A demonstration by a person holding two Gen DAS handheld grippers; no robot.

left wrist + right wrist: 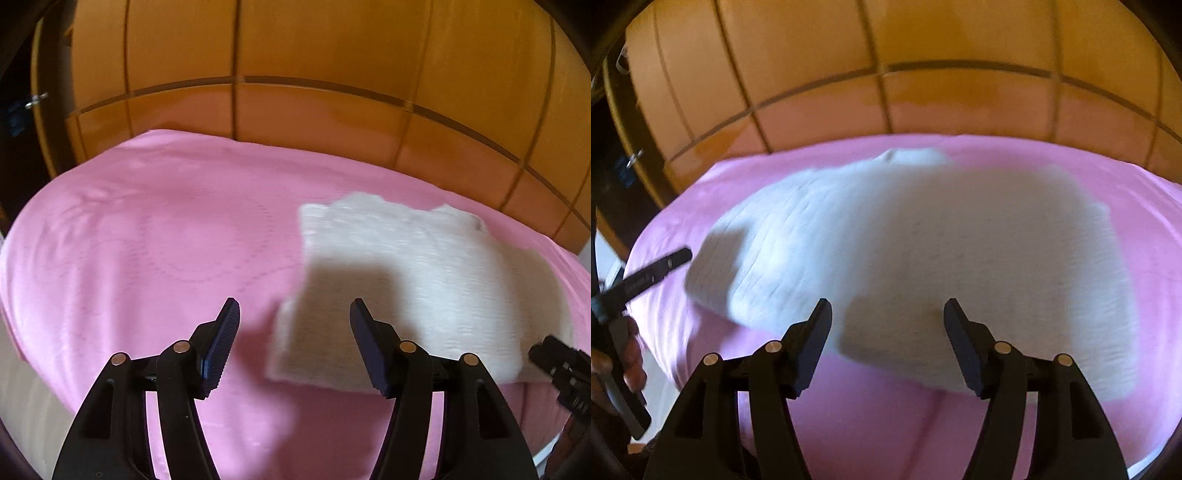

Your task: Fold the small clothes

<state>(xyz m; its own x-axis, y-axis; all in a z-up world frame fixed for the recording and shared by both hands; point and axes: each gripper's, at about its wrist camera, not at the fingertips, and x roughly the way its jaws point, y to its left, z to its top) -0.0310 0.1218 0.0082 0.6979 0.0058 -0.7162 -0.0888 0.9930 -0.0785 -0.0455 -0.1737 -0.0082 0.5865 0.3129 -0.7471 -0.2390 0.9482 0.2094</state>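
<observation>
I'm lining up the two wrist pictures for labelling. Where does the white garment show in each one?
Left wrist view: the white garment lies right of centre on the pink sheet, ahead of the open left gripper.
Right wrist view: it fills the middle, ahead of the open right gripper.
Shared landmark: the orange panelled headboard behind the sheet.

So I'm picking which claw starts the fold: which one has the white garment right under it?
The right claw: the white garment fills the space between its fingers. The left claw sits mostly over pink sheet.
</observation>
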